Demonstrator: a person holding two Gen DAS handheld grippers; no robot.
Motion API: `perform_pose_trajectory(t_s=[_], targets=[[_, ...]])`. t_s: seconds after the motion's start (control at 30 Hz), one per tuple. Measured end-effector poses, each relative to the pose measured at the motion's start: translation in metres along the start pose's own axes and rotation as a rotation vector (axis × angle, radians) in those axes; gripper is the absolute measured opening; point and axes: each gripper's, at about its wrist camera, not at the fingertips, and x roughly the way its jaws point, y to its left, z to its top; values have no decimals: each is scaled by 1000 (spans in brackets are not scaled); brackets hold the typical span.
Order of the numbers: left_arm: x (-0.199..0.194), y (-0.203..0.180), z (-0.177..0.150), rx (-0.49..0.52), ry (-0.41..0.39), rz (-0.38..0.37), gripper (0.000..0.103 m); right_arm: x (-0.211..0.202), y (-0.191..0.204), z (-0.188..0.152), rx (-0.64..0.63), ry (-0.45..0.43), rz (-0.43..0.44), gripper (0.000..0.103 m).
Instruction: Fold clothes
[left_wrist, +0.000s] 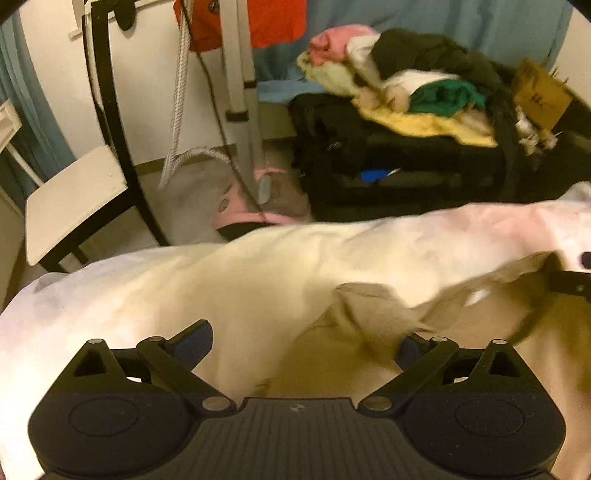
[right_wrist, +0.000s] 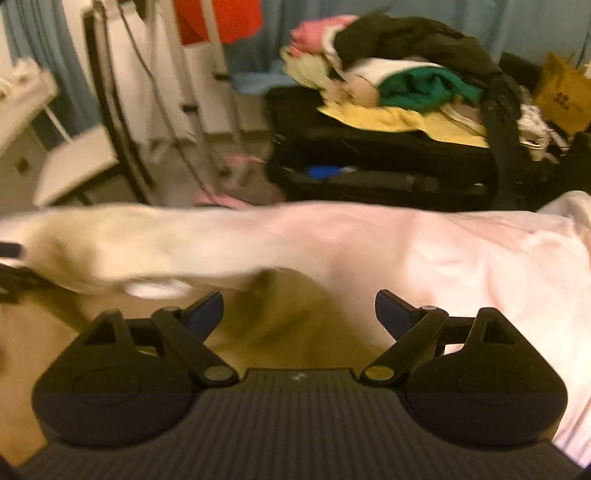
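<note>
white garment draped, both tongs empty

the white garment (left_wrist: 258, 280) lay spread w/ a raised fold across the surface in front of both tools. left gripper (left_wrist: 303, 339) stood wide apart, nothing in it; right gripper (right_wrist: 299, 310) likewise apart. cloth looked soft, light, floppy, prob best pinched at a hem edge or corner. clothes pile (left_wrist: 406, 81) sat behind.

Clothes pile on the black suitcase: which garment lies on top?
The black garment; it drapes over the white, green and yellow pieces, while the pink one sits behind at the left.
</note>
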Motion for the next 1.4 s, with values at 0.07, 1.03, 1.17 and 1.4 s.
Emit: perform_pose_trajectory(t_s=[0.07, 1.03, 1.17, 1.4], targets=[[-23, -9, -9, 2, -59, -2, 103, -24, 7, 2, 13, -40, 39, 90], [-362, -140, -399, -77, -652, 114, 102, -341, 39, -299, 135, -636, 96, 91], [-340, -133, -408, -92, -575, 104, 101, -308, 28, -323, 197, -590, 142, 91], [-270, -61, -374, -492, -386, 12, 99, -282, 23, -316, 250, -508, 202, 91]])
